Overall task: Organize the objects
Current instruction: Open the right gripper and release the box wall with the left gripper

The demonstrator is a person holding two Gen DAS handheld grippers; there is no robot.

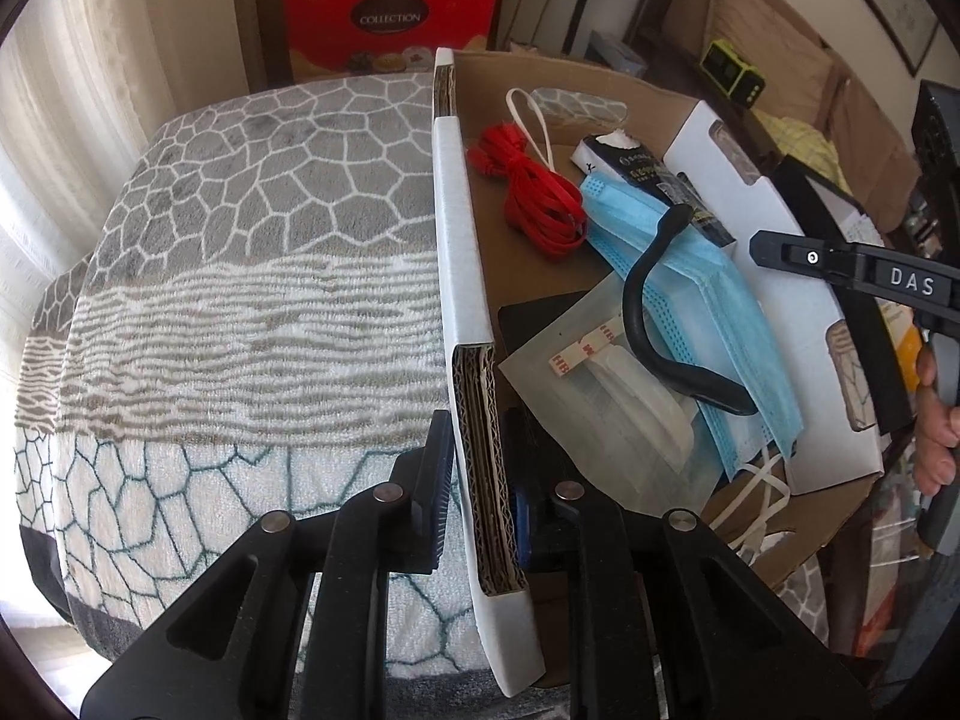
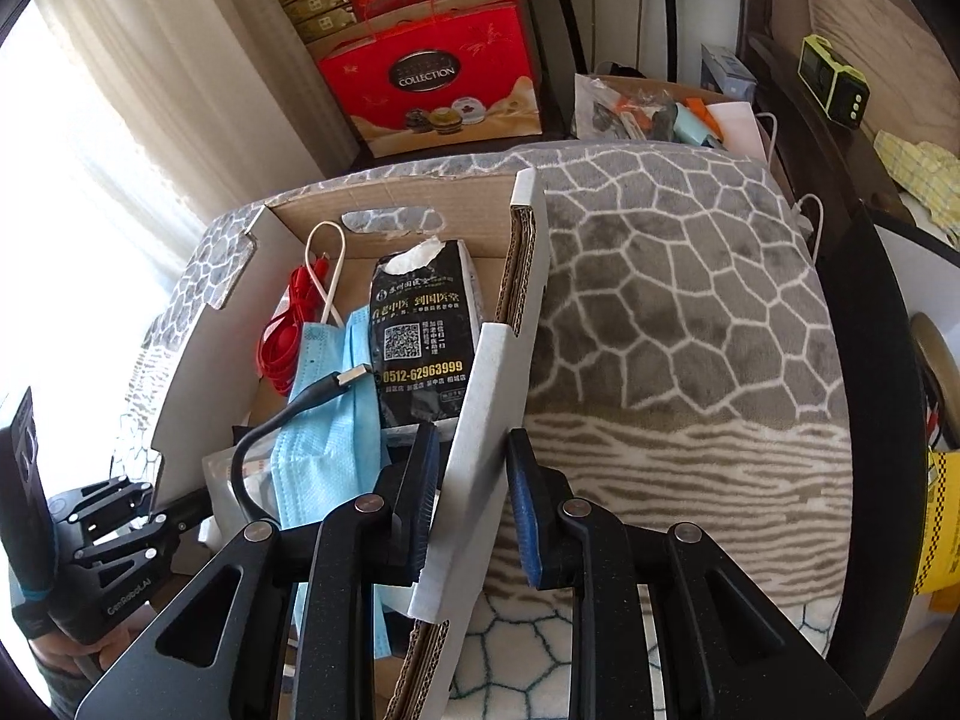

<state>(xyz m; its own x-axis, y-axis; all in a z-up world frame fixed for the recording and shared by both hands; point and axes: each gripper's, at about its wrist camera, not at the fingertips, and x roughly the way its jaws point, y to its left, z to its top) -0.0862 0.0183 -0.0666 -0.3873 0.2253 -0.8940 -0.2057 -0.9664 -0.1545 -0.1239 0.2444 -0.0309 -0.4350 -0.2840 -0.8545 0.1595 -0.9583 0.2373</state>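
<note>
Cardboard box sits on a grey-and-white patterned blanket, held by both tools at once; the left gripper has its jaws closed on the box's left wall, one pad outside over the blanket and one inside, with the corrugated edge pinched between them; the right gripper straddles the opposite wall, the inner pad against the white face, the outer pad standing slightly off it, so whether it truly clamps I cannot tell.

Left of the left jaws lies only blanket; just right of them, inside the box, a translucent packet with red-printed strips, then a black cable curving over a blue face mask, with a red cord bundle and a black printed pouch farther ahead; at the far right the other tool and a hand show.

The right wrist view adds what the left cannot: the cable's metal USB plug, the pouch's QR code and yellow number, a second carton of small items beyond the blanket; left of its jaws lie the box contents, right of them blanket.

A red gift bag reading COLLECTION stands ahead in both views.
</note>
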